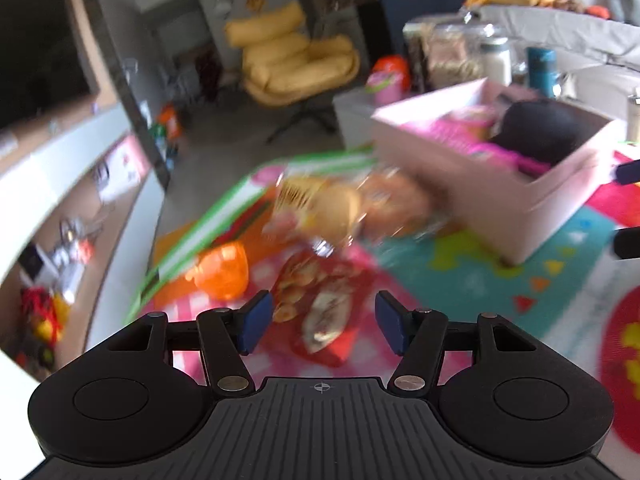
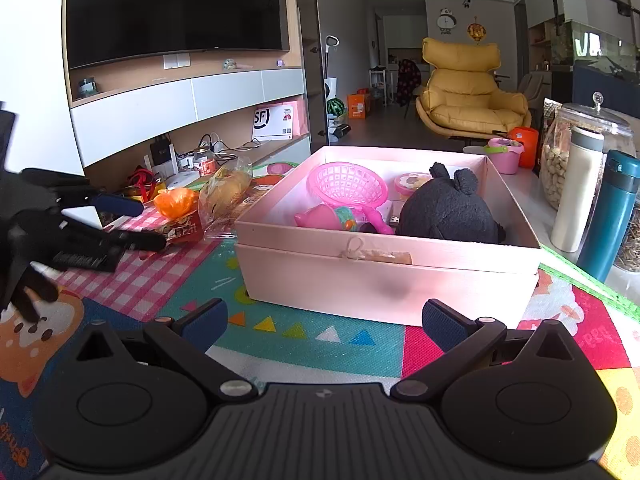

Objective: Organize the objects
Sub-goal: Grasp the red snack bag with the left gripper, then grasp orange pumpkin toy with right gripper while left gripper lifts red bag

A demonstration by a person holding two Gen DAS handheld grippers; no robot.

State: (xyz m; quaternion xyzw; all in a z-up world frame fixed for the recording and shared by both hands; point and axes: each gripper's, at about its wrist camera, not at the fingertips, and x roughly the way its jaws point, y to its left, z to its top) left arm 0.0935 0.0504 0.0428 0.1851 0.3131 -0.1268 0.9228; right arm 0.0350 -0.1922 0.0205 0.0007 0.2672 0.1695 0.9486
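A pink box (image 2: 384, 276) stands on the play mat and holds a black plush toy (image 2: 448, 208), a pink toy net (image 2: 348, 184) and small pink toys. The box also shows in the left wrist view (image 1: 492, 196). Left of it lie a bagged bread (image 2: 226, 196), a red snack packet (image 2: 184, 230) and an orange bag (image 2: 176, 202). My left gripper (image 1: 324, 322) is open just above the red snack packet (image 1: 316, 308); the bread bag (image 1: 352, 208) and orange bag (image 1: 224, 270) lie beyond. My right gripper (image 2: 324, 324) is open and empty in front of the box.
Jars, a white bottle (image 2: 576, 188) and a teal flask (image 2: 612, 212) stand right of the box. A pink cup (image 2: 502, 154) and an orange cup (image 2: 524, 144) sit behind it. A TV shelf unit (image 2: 188, 112) runs along the left; a yellow armchair (image 2: 468, 92) stands at the back.
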